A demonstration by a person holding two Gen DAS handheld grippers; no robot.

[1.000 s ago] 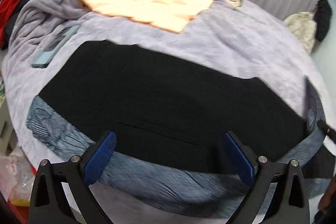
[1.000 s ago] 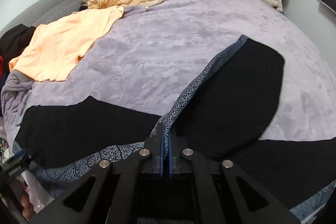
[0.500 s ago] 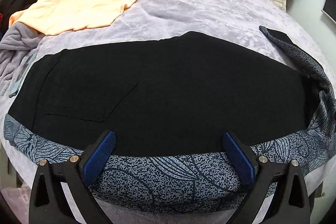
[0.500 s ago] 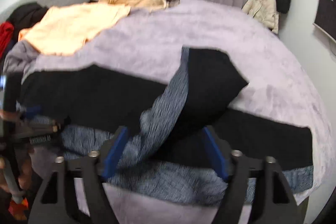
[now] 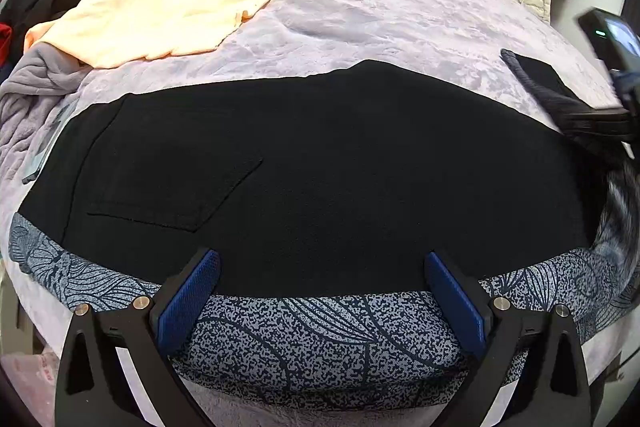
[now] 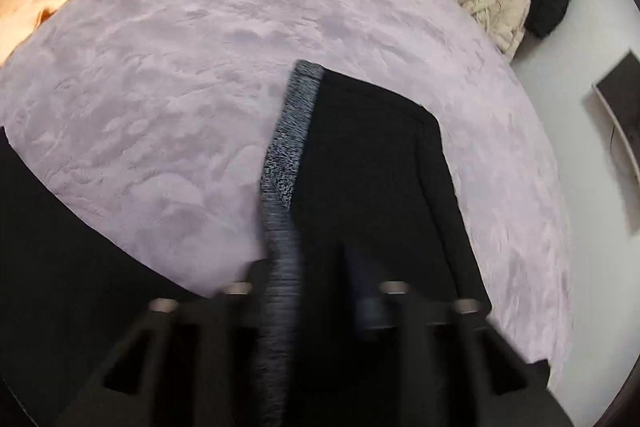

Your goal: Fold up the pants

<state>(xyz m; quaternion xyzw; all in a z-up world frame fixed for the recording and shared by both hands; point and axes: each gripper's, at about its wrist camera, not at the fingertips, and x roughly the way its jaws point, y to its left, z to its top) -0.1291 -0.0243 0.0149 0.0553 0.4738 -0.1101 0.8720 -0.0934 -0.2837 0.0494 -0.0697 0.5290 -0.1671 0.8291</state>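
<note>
Black pants with a blue-grey leaf-print side band (image 5: 320, 179) lie spread across the lilac plush bed cover (image 5: 400, 19), waistband to the left, legs running right. Left gripper (image 5: 320, 291) hovers over the near printed edge, blue pads (image 5: 188, 291) set wide, nothing between them.

Right gripper (image 6: 316, 291) is blurred in its own view. The jaws have just been closing after a brief opening. They now read as shut, apparently on the black leg end (image 6: 368, 155), whose printed strip runs straight up from between the fingers.

Step in hand, as I judge it: carrying the leg end back over the body of the pants. To do it well, lift the hem clear of the plush, lay it square to the waistband, and press the left gripper down on the near edge so the lower layer cannot creep.

The left view alone shows the flat body, the back pocket (image 5: 168, 187) and the peach garment (image 5: 160, 15) beyond. The right view alone shows the raised leg's hem and a wall screen (image 6: 620, 107).
</note>
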